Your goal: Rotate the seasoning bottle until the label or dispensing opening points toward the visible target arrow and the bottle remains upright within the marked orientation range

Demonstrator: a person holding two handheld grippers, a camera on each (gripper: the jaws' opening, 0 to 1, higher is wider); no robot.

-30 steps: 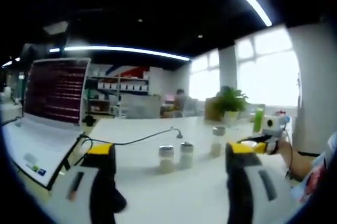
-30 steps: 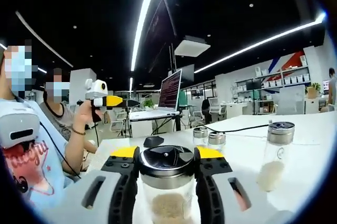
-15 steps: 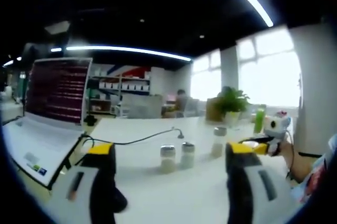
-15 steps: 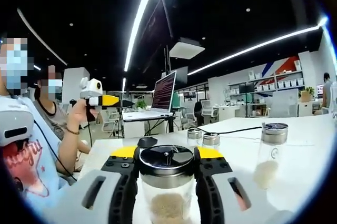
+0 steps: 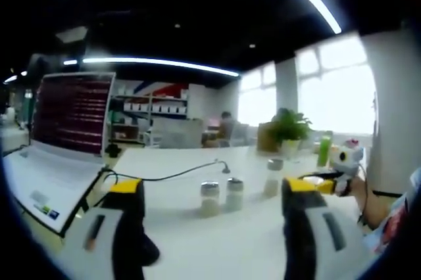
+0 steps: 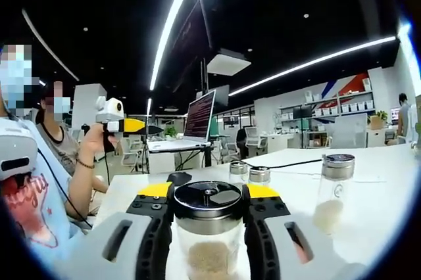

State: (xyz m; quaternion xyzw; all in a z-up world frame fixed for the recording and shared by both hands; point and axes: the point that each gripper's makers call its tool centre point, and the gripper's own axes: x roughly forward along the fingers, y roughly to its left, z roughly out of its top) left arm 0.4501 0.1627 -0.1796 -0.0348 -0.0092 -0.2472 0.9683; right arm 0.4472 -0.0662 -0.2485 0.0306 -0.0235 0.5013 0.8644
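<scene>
In the right gripper view the whole scene slides left across the three frames, so the camera turns; the bottle (image 6: 210, 227) keeps its place between the jaws. The laptop (image 6: 197, 117), the left gripper (image 6: 128, 125) and the lone shaker (image 6: 332, 185) all sit further left.

Your seasoning bottle (image 6: 208, 227) stands upright between your right gripper's (image 6: 208, 209) jaws, which press against its sides just under the cap. It is clear glass with a shiny metal lid that has a dark flip top, and pale grainy seasoning fills its lower part. You can see no label on the side facing the camera. It sits near the desk (image 6: 388, 181) edge closest to you. From your left gripper view, the same bottle (image 5: 271, 177) shows as a small upright jar toward the desk's right edge, with the right gripper beside it.
</scene>
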